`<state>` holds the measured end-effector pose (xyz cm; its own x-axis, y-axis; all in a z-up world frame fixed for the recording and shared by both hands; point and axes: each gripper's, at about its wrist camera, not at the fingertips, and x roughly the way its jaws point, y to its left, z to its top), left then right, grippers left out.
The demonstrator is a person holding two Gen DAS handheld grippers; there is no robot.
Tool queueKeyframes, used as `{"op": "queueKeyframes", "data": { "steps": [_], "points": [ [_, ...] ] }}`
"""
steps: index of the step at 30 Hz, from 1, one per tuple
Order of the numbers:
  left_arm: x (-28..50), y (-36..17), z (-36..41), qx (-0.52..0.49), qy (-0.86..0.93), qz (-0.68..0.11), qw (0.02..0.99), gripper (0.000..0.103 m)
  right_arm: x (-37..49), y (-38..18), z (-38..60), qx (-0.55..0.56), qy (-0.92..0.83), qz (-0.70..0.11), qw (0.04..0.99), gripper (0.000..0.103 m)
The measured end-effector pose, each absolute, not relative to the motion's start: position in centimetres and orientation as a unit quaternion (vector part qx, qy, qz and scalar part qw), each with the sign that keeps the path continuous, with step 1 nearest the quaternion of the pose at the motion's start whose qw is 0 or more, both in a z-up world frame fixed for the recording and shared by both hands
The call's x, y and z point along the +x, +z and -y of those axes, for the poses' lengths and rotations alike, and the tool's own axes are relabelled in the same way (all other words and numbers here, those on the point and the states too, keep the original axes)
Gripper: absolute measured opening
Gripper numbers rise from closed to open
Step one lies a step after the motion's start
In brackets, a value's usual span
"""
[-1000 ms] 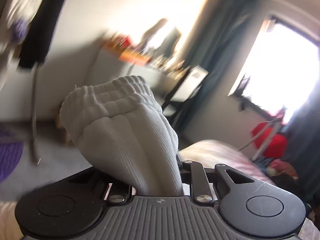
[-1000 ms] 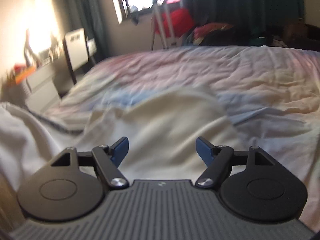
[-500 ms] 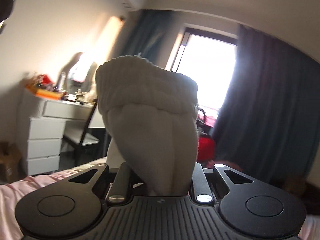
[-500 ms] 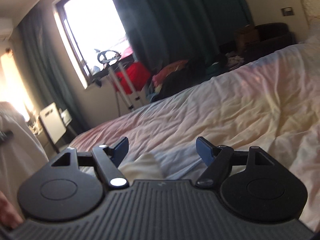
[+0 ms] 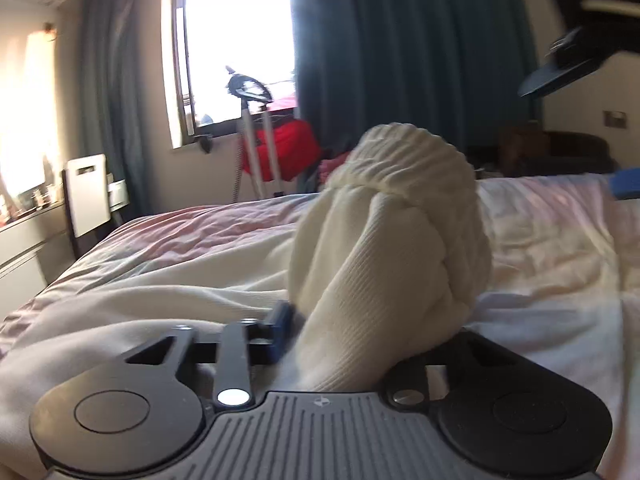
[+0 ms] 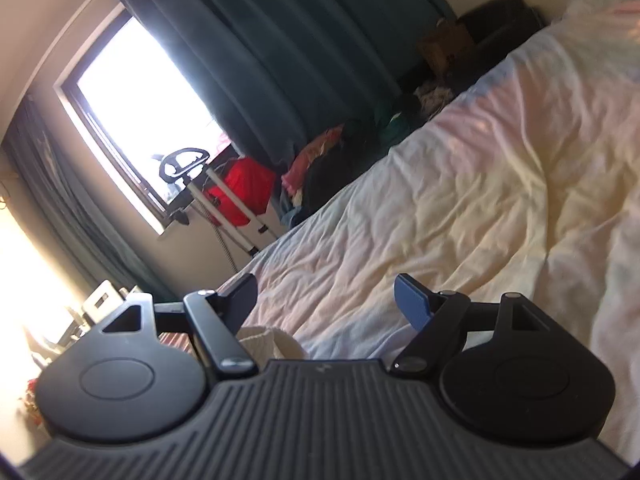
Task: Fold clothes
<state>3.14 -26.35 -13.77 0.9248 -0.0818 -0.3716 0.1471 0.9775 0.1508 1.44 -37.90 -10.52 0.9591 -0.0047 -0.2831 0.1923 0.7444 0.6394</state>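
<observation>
We found the left claw point(image 5: 360, 332) had just been opening around the rolled white sock point(image 5: 392, 240) still standing between its fingers, above the bed point(image 5: 540, 280), while the right claw point(image 6: 326, 300) gaped empty.

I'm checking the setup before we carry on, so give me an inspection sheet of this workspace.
Surface: bed with a rumpled pale cover.
Job's things: rolled white garment standing between the left tongs, whose jaws have just been opening; pale cloth lying on the bed.
Clutter: clothes heap beside the bed.
Grippers: right tongs open, nothing between them.
Cables: nothing seen.
Surroundings: bright window, dark curtains, red bag.
</observation>
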Motion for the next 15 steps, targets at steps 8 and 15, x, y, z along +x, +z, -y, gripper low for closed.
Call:
{"op": "queueKeyframes", "data": {
  "steps": [8,15],
  "points": [
    [2.3,-11.0,18.8,0.074,-0.144,-0.247,0.955,0.084,1.6,-10.5,37.6,0.377,0.017,-0.141,0.915,0.078],
    [-1.1,-6.1,10.9,0.028,-0.149,-0.207,0.967,0.084,1.2,-10.7,36.3,0.384,0.047,-0.188,0.903,0.078]
  ]
}}
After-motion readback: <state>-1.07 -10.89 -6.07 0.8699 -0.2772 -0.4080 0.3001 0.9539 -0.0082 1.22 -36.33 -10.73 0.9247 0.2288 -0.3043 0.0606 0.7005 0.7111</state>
